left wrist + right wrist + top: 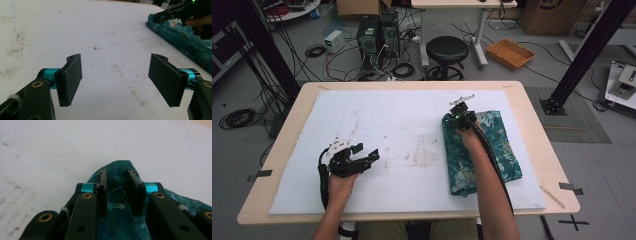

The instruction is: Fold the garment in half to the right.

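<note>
A folded teal patterned cloth (508, 146) lies on the right part of the white mat (402, 125); it also shows as the teal cloth (185, 40) at the right edge of the left gripper view. My right gripper (458, 111) is at the cloth's far left corner. In the right gripper view its jaws (117, 176) stand narrowly apart over the cloth (120, 225), with fabric in the gap and no pad clearly pressing on it. My left gripper (367, 151) rests over bare mat at the front left, open wide (118, 77) with nothing between its jaws. From there the right gripper (172, 13) shows far off.
The mat covers most of a light wooden table (532, 115). A thin wooden stick (552, 196) lies near the front right corner. Beyond the far edge stand a black stool (447, 50), computer towers (377, 32) with cables, and a wicker basket (510, 52).
</note>
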Available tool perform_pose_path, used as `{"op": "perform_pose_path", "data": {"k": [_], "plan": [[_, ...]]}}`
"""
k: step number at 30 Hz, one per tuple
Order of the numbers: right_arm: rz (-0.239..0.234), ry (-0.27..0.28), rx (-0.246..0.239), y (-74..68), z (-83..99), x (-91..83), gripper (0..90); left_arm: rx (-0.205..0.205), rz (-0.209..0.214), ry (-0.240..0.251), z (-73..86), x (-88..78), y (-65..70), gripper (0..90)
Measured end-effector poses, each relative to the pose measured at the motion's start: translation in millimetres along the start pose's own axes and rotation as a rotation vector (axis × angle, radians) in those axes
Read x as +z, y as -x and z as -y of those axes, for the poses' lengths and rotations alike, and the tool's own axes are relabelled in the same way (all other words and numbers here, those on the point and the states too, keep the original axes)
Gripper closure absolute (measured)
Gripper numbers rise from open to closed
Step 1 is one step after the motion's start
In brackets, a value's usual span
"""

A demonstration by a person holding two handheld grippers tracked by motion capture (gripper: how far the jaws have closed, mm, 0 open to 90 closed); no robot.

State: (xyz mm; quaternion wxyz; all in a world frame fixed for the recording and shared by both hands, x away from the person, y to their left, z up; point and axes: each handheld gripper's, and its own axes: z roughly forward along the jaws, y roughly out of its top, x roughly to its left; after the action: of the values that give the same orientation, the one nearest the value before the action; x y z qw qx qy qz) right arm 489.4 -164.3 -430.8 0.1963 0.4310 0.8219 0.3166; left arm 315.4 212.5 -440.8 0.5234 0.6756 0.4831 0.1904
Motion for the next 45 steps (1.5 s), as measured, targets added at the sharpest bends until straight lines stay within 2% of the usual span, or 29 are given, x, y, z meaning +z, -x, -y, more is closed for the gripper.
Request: {"op": "perform_pose_path", "data": {"k": [3,7,9,10,12,15,17,19,21,25,28,29,30,31,33,35,37,40,42,45], "plan": [[-0.005,-0.001,0.021,-0.6,0.5,11.3,72.9,0.002,0.000,-0.003,0.3,0.0,-0.1,27.1],[-0.020,0.024,0.063,4.7,0.5,7.0,64.5,0.006,0.002,-0.009,1.1,1.6,-0.8,27.2],[-0.047,0.079,0.108,11.6,0.6,-6.2,62.5,0.009,0.004,-0.014,1.6,2.6,-0.8,27.2],[-0.040,0.098,0.114,14.9,1.1,-13.5,60.9,0.012,0.004,-0.018,1.6,2.8,-0.7,27.2],[0.007,0.117,0.111,22.7,4.4,-29.6,58.1,0.012,0.004,-0.016,1.7,3.3,0.6,27.1],[0.038,0.169,0.162,39.9,21.2,-56.1,56.5,0.014,0.004,-0.011,1.3,2.9,1.6,27.2],[0.075,0.174,0.191,53.7,37.7,-71.3,56.6,0.011,0.005,-0.003,1.0,2.5,1.2,27.1],[0.108,0.168,0.226,68.1,56.2,-82.9,60.9,0.012,0.004,0.010,0.3,1.2,0.5,27.1],[0.128,0.135,0.254,79.7,72.5,-88.7,64.9,0.013,0.008,0.022,-0.6,0.3,0.0,27.1],[0.187,0.039,0.235,86.8,92.1,-88.8,65.1,0.012,0.009,0.029,-1.1,0.2,-0.3,26.0],[0.213,-0.010,0.252,93.5,104.1,-84.6,64.8,0.013,0.012,0.026,-0.8,0.3,0.6,26.0],[0.210,-0.013,0.269,96.8,108.3,-83.7,62.9,0.017,0.012,0.025,-0.9,0.2,0.6,26.0],[0.193,0.007,0.304,99.8,111.7,-84.8,62.8,0.018,0.012,0.026,-0.9,0.2,0.7,26.0],[0.190,0.015,0.314,102.2,113.6,-85.8,62.8,0.017,0.013,0.027,-0.9,0.2,0.6,26.0],[0.214,0.015,0.322,102.8,114.8,-89.0,62.8,0.011,0.014,0.029,-0.9,0.2,0.4,26.0],[0.224,0.040,0.328,102.9,116.0,-94.2,61.6,0.008,0.023,0.035,-1.2,-0.1,-0.2,26.0],[0.209,0.087,0.330,101.3,116.8,-102.1,56.8,0.015,0.033,0.051,-2.0,-1.3,-0.4,25.7],[0.175,0.165,0.298,95.5,118.1,-115.5,47.4,0.032,0.047,0.071,-4.1,-2.8,-0.3,24.1],[0.129,0.219,0.266,89.6,120.2,-123.9,39.5,0.058,0.045,0.087,-4.8,-3.3,0.8,23.6],[0.072,0.265,0.207,78.2,124.9,-134.2,29.5,0.118,0.041,0.120,-5.0,-3.3,2.2,21.9]]}}
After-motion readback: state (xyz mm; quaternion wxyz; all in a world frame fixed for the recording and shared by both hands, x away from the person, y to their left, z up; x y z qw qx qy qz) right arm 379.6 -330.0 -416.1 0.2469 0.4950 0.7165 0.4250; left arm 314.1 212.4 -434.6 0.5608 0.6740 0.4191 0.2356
